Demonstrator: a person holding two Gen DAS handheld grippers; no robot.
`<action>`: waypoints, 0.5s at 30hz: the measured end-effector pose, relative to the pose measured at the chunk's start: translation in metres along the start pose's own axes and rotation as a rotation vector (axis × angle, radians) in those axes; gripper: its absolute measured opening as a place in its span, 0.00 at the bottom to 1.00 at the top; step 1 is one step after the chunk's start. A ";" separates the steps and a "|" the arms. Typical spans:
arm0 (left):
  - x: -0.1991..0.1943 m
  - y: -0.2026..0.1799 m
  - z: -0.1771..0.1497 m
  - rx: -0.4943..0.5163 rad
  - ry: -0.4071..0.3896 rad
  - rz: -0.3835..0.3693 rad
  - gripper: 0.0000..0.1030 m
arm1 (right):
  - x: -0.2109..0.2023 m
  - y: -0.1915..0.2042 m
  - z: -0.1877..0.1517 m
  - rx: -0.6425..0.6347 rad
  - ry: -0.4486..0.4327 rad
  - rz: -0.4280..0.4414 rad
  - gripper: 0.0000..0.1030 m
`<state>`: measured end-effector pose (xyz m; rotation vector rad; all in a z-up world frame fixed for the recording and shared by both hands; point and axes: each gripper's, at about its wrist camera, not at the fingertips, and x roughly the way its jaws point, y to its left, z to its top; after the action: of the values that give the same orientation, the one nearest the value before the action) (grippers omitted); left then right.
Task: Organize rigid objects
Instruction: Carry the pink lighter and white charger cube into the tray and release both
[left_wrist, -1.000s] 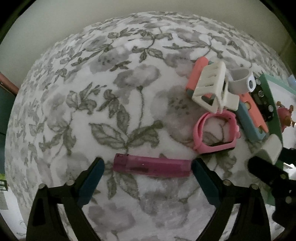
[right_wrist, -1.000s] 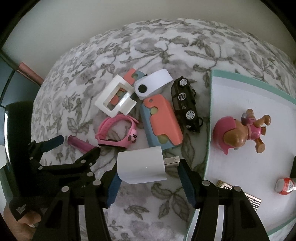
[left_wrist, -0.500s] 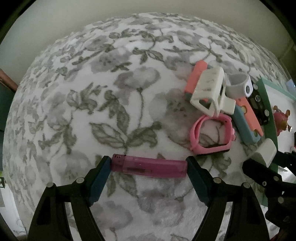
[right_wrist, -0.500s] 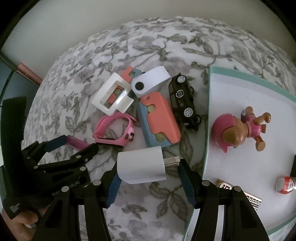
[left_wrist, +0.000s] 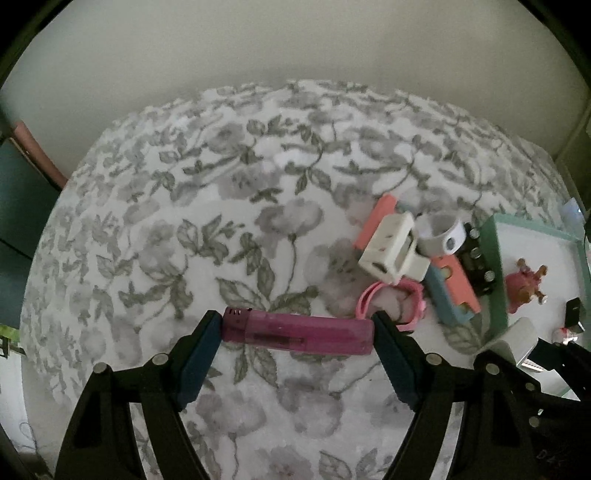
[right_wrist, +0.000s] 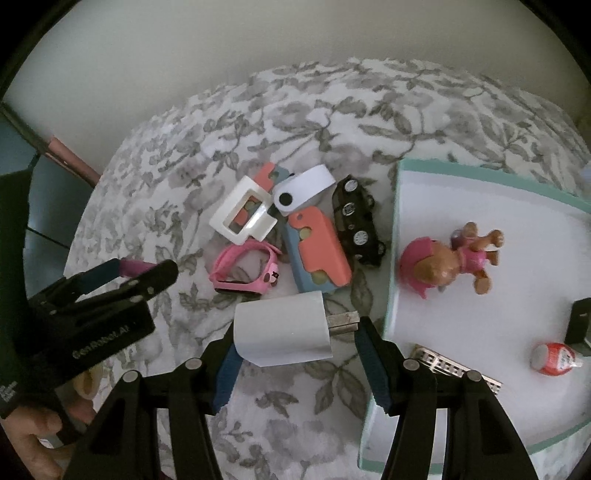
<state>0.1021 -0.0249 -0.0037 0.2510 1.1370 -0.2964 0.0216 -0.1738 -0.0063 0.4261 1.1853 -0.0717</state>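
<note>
Both grippers loaded beside the mint-rimmed white tray (right_wrist: 394, 236).
Well left of the tray, the left gripper (left_wrist: 297, 328) clamps a translucent magenta plastic lighter (left_wrist: 295, 331) end to end over the grey floral cloth (left_wrist: 221, 206); nearer it lies the loose heap — white plastic clip (right_wrist: 242, 216), pink wristband (right_wrist: 245, 269), coral-and-blue case (right_wrist: 319, 254), black toy car (right_wrist: 356, 221). Just beside the tray's left rim, the right gripper (right_wrist: 295, 338) — half spread — pinches a white plug-in charger block (right_wrist: 284, 332) lengthwise.

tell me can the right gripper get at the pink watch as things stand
Probably not yet: the right gripper is shut on a white charger. The pink watch lies uncovered just beyond, so the path itself looks free.
</note>
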 end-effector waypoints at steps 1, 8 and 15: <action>-0.004 -0.002 0.002 0.001 -0.010 -0.001 0.80 | -0.004 -0.002 0.000 0.004 -0.007 -0.005 0.60; -0.023 -0.024 0.002 0.007 -0.046 -0.071 0.80 | -0.034 -0.031 -0.004 0.096 -0.059 -0.050 0.60; -0.034 -0.065 -0.005 0.049 -0.041 -0.127 0.80 | -0.062 -0.075 -0.015 0.229 -0.113 -0.076 0.60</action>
<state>0.0611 -0.0806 0.0219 0.2158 1.1080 -0.4400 -0.0364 -0.2478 0.0240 0.5702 1.0858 -0.2958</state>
